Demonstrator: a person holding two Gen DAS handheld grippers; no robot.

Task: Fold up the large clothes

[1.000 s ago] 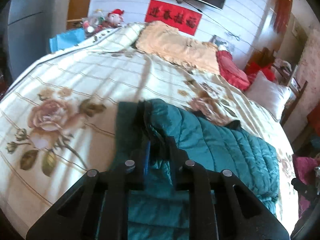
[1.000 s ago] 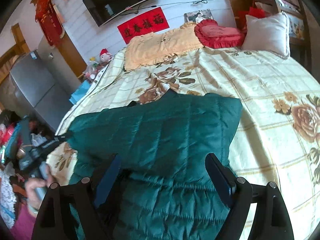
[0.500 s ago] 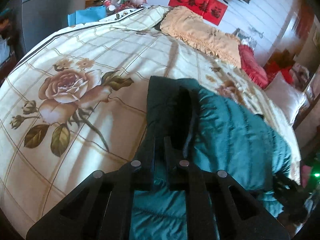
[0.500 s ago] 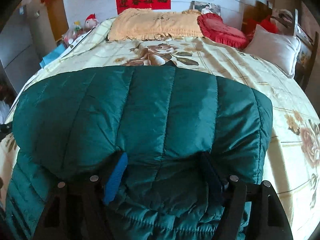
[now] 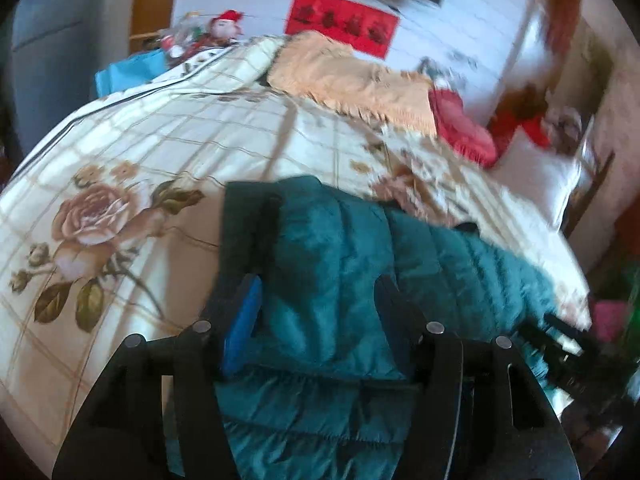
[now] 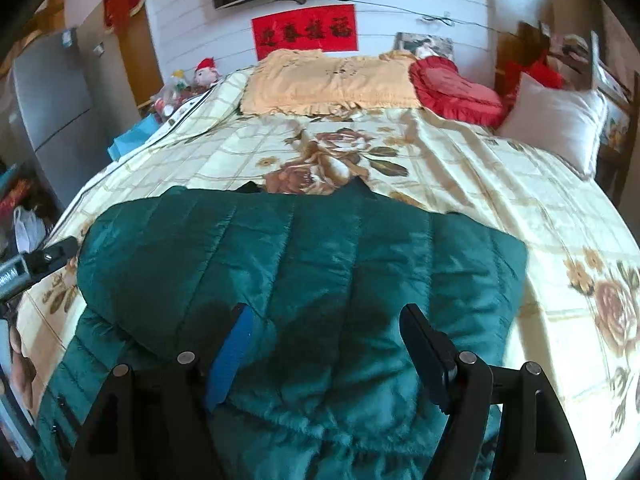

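A: Right wrist view, item one: dark green quilted puffer jacket point(image 6: 304, 264), lying folded over itself at the near end of the bed with the cream floral bedspread point(image 6: 500, 184). Right gripper point(image 6: 328, 344) hangs above its near hem, fingers set wide, nothing pinched between them.

B: Left wrist entry: left gripper point(image 5: 320, 312) at the jacket's left edge, fingers opening; padding bulges up between them, but the pads do not press on it. The picture is blurred.

A: Risks, as I judge them: slick, springy padding may puff the top layer back open once it is let go. A pad snagging the fabric could drag the fold askew.

B: Surroundings: orange fringed pillow cover point(image 6: 328, 80) and red heart-shaped cushion point(image 6: 456, 88) at the far end, white pillow point(image 6: 556, 116) far right, Santa doll point(image 6: 206, 72) far left, red banner point(image 6: 306, 32) on the wall. All well apart; nothing blocks the jacket.
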